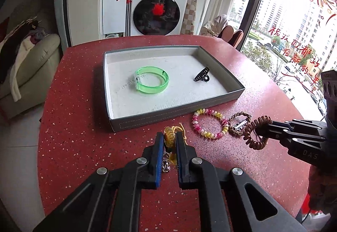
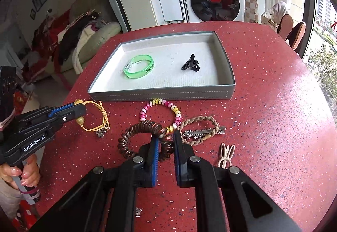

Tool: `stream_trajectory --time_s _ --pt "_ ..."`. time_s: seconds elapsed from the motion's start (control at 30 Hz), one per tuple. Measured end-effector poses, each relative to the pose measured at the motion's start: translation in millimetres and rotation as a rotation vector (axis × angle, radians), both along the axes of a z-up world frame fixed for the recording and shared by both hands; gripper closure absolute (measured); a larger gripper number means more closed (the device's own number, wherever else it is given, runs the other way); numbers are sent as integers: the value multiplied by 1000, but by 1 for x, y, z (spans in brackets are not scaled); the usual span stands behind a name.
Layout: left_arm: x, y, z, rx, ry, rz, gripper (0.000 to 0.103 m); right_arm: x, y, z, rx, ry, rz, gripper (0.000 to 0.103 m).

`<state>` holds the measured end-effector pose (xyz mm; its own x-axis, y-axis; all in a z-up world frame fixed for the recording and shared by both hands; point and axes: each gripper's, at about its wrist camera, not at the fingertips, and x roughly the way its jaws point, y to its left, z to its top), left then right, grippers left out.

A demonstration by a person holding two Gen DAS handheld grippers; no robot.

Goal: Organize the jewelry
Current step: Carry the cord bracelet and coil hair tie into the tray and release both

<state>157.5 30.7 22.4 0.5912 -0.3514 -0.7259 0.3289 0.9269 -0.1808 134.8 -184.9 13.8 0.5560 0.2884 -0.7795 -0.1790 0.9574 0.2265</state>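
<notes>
A grey tray point(image 1: 168, 121) point(image 2: 160, 96) on the red table holds a green bangle point(image 1: 152, 80) point(image 2: 139, 69) and a black hair claw point(image 1: 201, 74) point(image 2: 189, 63). My left gripper point(image 1: 169, 137) point(image 2: 81, 113) is shut on a yellow cord bracelet with gold beads point(image 1: 170, 136) point(image 2: 94, 118) just in front of the tray. My right gripper point(image 2: 165, 137) point(image 1: 260, 129) is shut on a brown spiral hair tie point(image 2: 145, 139) point(image 1: 256, 134). A pink and yellow spiral tie point(image 1: 210, 125) point(image 2: 161, 114) lies between them.
A braided brown band with a silver clip point(image 2: 200, 133) point(image 1: 240, 123) lies right of the spiral ties. A beige rabbit-ear clip point(image 2: 226, 155) lies near the right gripper. A sofa stands left, a washing machine point(image 1: 157, 12) behind, a window right.
</notes>
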Motion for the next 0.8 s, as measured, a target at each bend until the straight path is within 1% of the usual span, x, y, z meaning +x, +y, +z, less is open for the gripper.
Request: stream_trajectory --time_s 0.17,0.27,0.37,0.43,0.53,0.6,0.67,0.8 --pt "5 -1 14 -30 -18 4 73 14 -1 7 17 -9 -1 89" --pt "15 -3 20 -31 -30 17 73 26 -3 9 35 -6 -3 89" --pt "29 -6 25 -10 -52 34 73 45 -6 11 53 -2 -11 89" --pt "41 -7 27 -12 -52 44 73 59 -8 14 68 0 -19 89" --pt "62 -8 27 -25 -34 55 73 81 -11 15 73 4 -31 89" --pt "77 -10 24 -28 -9 56 73 98 -11 12 66 17 -32 89" --pt "90 -11 17 -30 31 46 73 112 -11 5 67 44 -36 89" --pt "107 -14 -1 -7 100 37 73 136 -12 -18 68 124 -42 89"
